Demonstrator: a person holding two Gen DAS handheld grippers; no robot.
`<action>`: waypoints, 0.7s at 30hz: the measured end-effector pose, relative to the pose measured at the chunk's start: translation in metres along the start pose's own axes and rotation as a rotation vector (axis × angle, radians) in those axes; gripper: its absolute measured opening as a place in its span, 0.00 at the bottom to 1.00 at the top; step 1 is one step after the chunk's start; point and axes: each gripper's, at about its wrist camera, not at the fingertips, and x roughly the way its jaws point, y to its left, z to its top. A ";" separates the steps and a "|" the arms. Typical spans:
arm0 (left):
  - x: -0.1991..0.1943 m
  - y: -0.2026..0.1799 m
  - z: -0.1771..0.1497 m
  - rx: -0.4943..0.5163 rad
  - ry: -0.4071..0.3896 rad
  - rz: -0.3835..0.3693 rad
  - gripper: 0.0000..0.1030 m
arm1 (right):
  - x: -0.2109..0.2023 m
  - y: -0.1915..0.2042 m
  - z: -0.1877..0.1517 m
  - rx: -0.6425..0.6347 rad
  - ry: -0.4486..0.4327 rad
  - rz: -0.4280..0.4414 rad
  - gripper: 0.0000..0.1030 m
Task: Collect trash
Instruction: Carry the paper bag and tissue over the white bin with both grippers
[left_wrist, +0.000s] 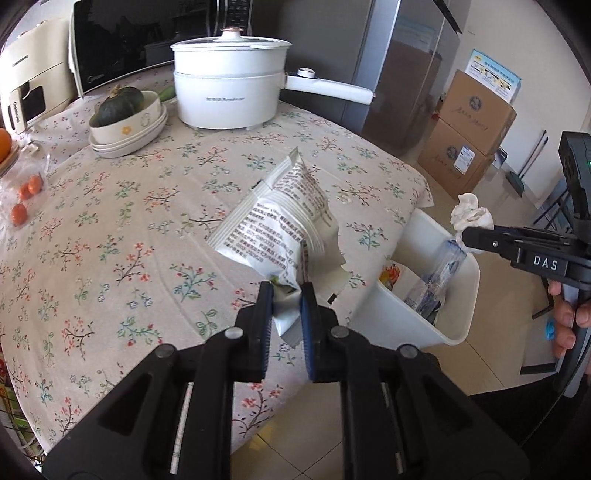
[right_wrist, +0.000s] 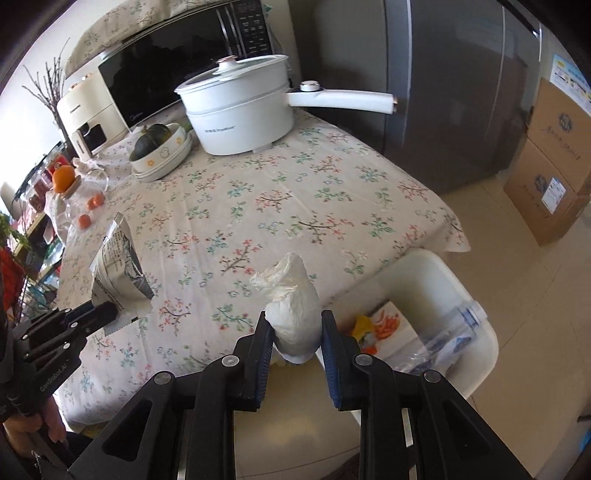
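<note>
My left gripper (left_wrist: 286, 295) is shut on the torn end of a white printed snack wrapper (left_wrist: 275, 221), held up over the floral tablecloth (left_wrist: 110, 240) near the table's right edge. My right gripper (right_wrist: 297, 325) is shut on a crumpled white paper tissue (right_wrist: 291, 306). In the left wrist view that gripper (left_wrist: 466, 236) and its tissue (left_wrist: 471, 212) hang over the white trash bin (left_wrist: 417, 325). From the right wrist, the bin (right_wrist: 476, 354) stands on the floor beside the table, with a plastic bottle (right_wrist: 450, 332) and an orange wrapper (right_wrist: 376, 325) inside. The left gripper (right_wrist: 110, 312) with the wrapper (right_wrist: 118, 269) shows at the left.
A white electric pot (left_wrist: 229, 85) with a long handle, a bowl with a green squash (left_wrist: 127, 118), oranges (left_wrist: 22, 199) and a microwave (left_wrist: 122, 44) stand on the table. A grey fridge (right_wrist: 461, 92) and stacked cardboard boxes (left_wrist: 469, 136) are beyond the bin.
</note>
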 end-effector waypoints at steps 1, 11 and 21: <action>0.003 -0.006 0.001 0.012 0.004 -0.007 0.16 | 0.000 -0.008 -0.003 0.006 0.003 -0.013 0.25; 0.034 -0.072 0.005 0.108 0.033 -0.116 0.16 | 0.001 -0.071 -0.034 0.087 0.049 -0.081 0.26; 0.073 -0.133 0.008 0.192 0.064 -0.185 0.16 | -0.001 -0.104 -0.047 0.134 0.068 -0.113 0.26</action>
